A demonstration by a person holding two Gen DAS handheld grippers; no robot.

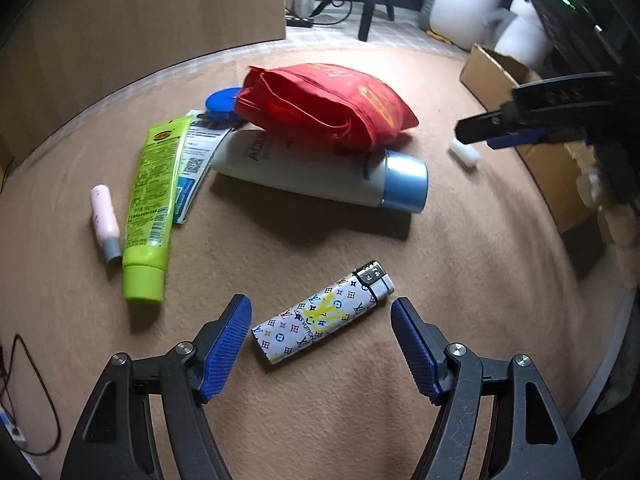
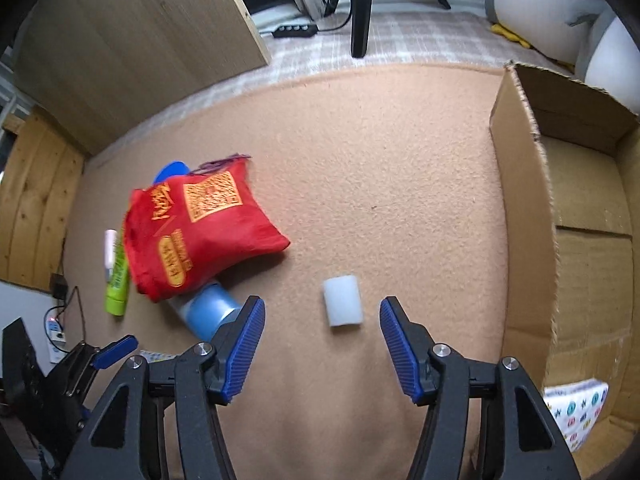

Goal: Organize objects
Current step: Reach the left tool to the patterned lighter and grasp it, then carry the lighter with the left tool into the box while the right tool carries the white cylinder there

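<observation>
I am hovering the left gripper (image 1: 321, 344) over the lighter (image 1: 323, 314), which is lying flat and slanted on the tan tabletop (image 1: 460, 240) at the lower centre of the left view. The fingers (image 1: 226, 346) are spread wide on either side of it, touching nothing. The lighter looks light, hard and glossy, so it is likely to slip; I judge the safest hold is across the printed body, mid-length, not on the metal head.

I am holding the right gripper (image 2: 322, 350) with its fingers (image 2: 244, 346) released around the white cap (image 2: 343, 301), at lower centre of the right view, pads apart from it. It looks like a small, light, smooth cylinder lying on its side, likely to roll; I would be squeezing its curved sides at the middle, gently.

The box (image 2: 520, 200) is standing open at the right edge. The red bag (image 1: 320, 108), soft and floppy, is resting on the bottle (image 1: 320, 168) at upper centre of the left view.
</observation>
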